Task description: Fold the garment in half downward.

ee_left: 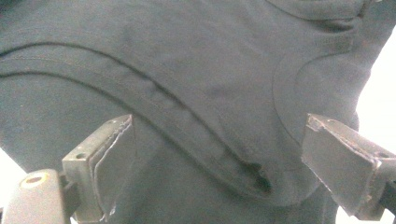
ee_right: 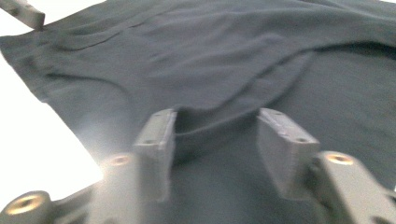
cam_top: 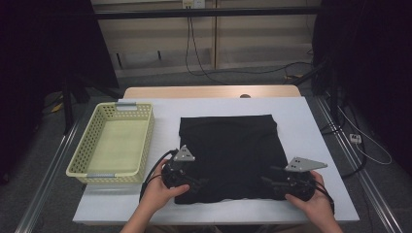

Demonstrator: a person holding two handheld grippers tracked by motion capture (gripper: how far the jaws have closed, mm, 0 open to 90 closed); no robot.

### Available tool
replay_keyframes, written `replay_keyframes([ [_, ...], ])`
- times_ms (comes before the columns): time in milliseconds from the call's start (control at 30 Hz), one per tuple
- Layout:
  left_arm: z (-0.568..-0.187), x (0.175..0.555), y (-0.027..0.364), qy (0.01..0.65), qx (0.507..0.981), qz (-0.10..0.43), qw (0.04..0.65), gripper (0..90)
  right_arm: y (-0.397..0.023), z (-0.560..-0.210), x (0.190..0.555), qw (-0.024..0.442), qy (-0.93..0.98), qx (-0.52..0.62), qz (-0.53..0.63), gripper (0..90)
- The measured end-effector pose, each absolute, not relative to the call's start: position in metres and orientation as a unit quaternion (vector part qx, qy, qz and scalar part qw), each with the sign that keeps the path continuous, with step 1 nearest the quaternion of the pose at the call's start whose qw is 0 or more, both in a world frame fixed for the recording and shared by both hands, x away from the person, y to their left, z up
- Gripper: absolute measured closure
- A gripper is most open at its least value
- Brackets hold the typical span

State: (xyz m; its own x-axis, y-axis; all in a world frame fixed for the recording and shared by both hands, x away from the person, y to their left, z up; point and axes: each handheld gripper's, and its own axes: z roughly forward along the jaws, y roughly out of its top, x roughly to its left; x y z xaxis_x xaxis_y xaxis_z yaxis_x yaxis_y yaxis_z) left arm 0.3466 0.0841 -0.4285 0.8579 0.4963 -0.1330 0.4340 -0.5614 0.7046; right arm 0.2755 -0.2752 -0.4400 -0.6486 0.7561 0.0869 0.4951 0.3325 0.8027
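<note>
Left gripper: jaws stand wide apart over the near left part of the black garment, with a curved seam and a small raised pucker of cloth lying between them; neither pad presses on the fabric. Right gripper: jaws partly apart, straddling a raised fold of the same cloth, whose edge runs into the gap between the pads; contact looks close but a firm pinch is not evident, so it is judged unclamped. The placement, one gripper at each near corner, suggests both are being set to take the near edge for a fold away from the person. The garment lies flat and roughly square on the white table cover, already folded by the look of its outline, with the yellow perforated basket standing empty just to its left, apart from it. The high view gives that layout and both hands at the near edge. The gripper views supply what it cannot: the seam lines, the layered hem, the gap between pads and cloth. The right gripper view also catches a light jaw tip, presumably the other gripper's, at its upper left corner.
</note>
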Motion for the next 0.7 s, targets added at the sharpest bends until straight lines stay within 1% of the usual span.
replay_keyframes([
  [67,-0.429,0.346,0.083,0.264,0.881,0.034,0.391,11.4,-0.270,-0.441,0.275,0.150,0.807,0.379,0.427,54.1],
  [267,-0.429,0.344,0.081,0.261,0.878,0.030,0.399,11.6,-0.255,-0.437,0.275,0.141,0.817,0.350,0.436,69.7],
  [333,-0.429,0.344,0.079,0.264,0.880,0.039,0.393,11.6,-0.251,-0.438,0.275,0.141,0.820,0.342,0.437,75.6],
  [367,-0.428,0.344,0.079,0.259,0.881,0.031,0.394,11.9,-0.249,-0.438,0.275,0.138,0.823,0.338,0.435,77.3],
  [433,-0.427,0.343,0.078,0.253,0.882,0.039,0.395,16.5,-0.247,-0.440,0.277,0.142,0.828,0.337,0.424,78.3],
  [500,-0.427,0.342,0.078,0.253,0.884,0.045,0.391,17.4,-0.249,-0.443,0.278,0.146,0.831,0.351,0.407,79.0],
  [533,-0.427,0.341,0.078,0.254,0.884,0.043,0.390,19.4,-0.253,-0.445,0.278,0.152,0.831,0.358,0.399,79.0],
  [600,-0.430,0.340,0.077,0.250,0.888,0.034,0.383,26.3,-0.260,-0.449,0.276,0.147,0.828,0.371,0.395,78.9],
  [667,-0.432,0.339,0.075,0.253,0.892,0.030,0.375,29.8,-0.265,-0.453,0.273,0.140,0.829,0.377,0.389,76.2],
  [700,-0.433,0.338,0.075,0.253,0.894,0.029,0.369,33.2,-0.268,-0.455,0.273,0.141,0.828,0.383,0.385,74.4],
])
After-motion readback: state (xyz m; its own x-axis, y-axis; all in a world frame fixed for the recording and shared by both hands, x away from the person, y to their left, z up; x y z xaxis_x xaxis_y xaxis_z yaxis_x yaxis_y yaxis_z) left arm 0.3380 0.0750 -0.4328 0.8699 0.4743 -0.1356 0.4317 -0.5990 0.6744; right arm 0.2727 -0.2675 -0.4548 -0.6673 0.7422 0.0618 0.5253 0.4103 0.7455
